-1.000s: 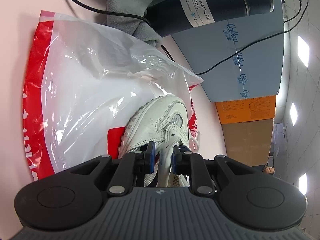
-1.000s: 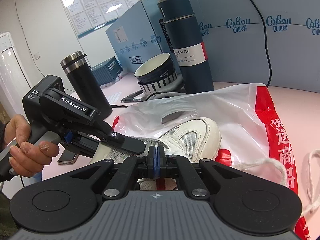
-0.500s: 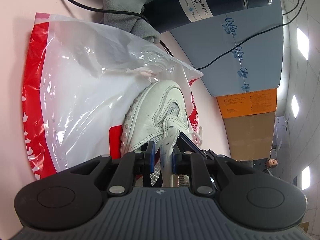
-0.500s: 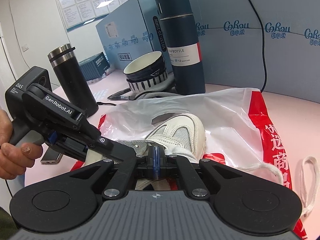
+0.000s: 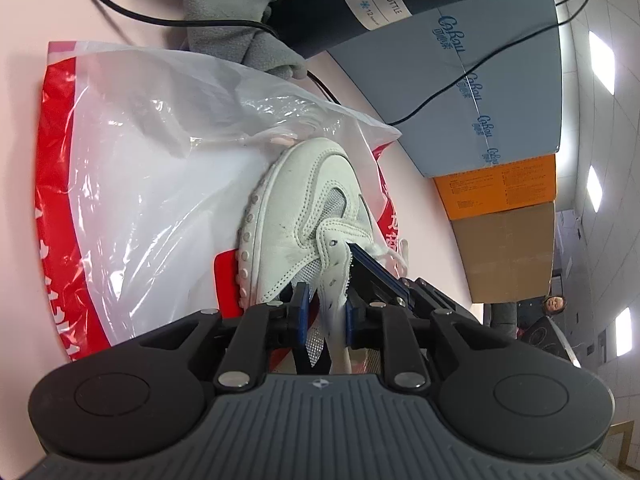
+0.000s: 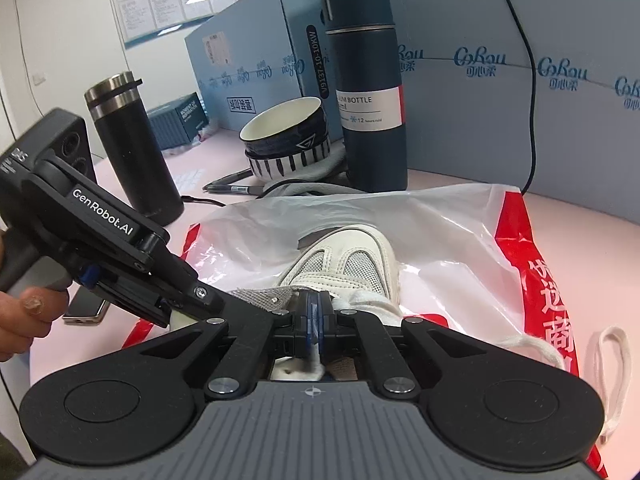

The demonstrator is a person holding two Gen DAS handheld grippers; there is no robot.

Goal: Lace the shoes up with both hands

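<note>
On the counter's plastic bag (image 6: pixel 460 240), my left tool (image 5: pixel 324 314) pinches the shoe (image 5: pixel 304 216) eyelet flap while my right tool (image 6: pixel 314 312), clamped on lace, should thread slowly, I judge.

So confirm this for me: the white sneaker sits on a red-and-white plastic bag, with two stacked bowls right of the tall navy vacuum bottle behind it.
One detail is wrong. In the right wrist view the two stacked bowls stand left of the tall navy vacuum bottle, not right of it. The rest holds: the white sneaker sits on the red-and-white plastic bag, with both behind it.
</note>
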